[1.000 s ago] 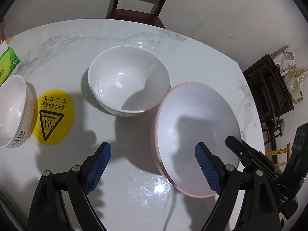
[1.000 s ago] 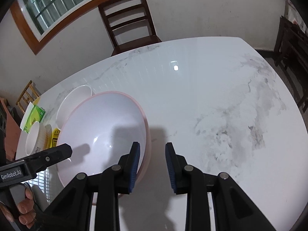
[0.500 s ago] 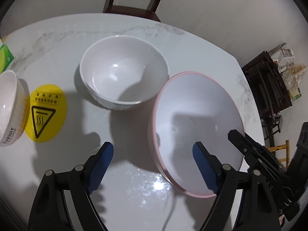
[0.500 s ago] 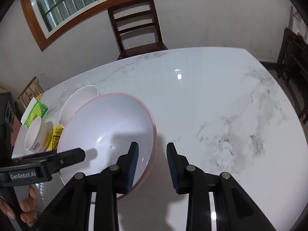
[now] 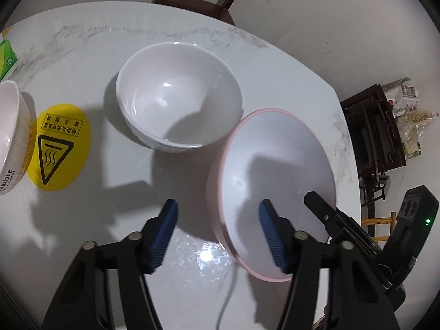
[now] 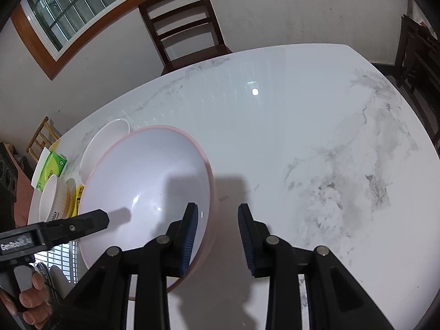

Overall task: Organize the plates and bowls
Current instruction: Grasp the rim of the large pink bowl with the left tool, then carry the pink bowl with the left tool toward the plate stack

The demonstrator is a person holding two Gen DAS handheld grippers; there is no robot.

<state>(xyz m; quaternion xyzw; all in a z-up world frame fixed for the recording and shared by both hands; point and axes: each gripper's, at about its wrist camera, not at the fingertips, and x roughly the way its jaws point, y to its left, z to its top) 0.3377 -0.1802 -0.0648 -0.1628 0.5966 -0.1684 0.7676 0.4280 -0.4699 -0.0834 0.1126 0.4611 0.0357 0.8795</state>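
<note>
A large pink-rimmed bowl (image 5: 275, 165) (image 6: 143, 181) stands on the marble table, with a white bowl (image 5: 178, 104) (image 6: 104, 143) just behind it. My left gripper (image 5: 217, 231) straddles the pink bowl's near-left rim and its jaws are closing. One blue pad is inside the bowl, and the other is still well clear of the outer wall. My right gripper (image 6: 217, 236) straddles the opposite rim, one pad inside, with a visible gap between the wall and its outer pad. Neither gripper presses on the bowl.
A small cream bowl (image 5: 8, 137) (image 6: 51, 200) sits at the left by a yellow warning disc (image 5: 60, 145) and a green tissue pack (image 5: 5, 57). A wooden chair (image 6: 187, 24) stands behind the table. The marble table (image 6: 302, 137) is bare to the right. A hand (image 6: 30, 302) holds the left gripper.
The left gripper's jaws have narrowed markedly around the pink bowl's rim, and its view has tipped slightly. The right gripper and the bowls have stayed where they were.
</note>
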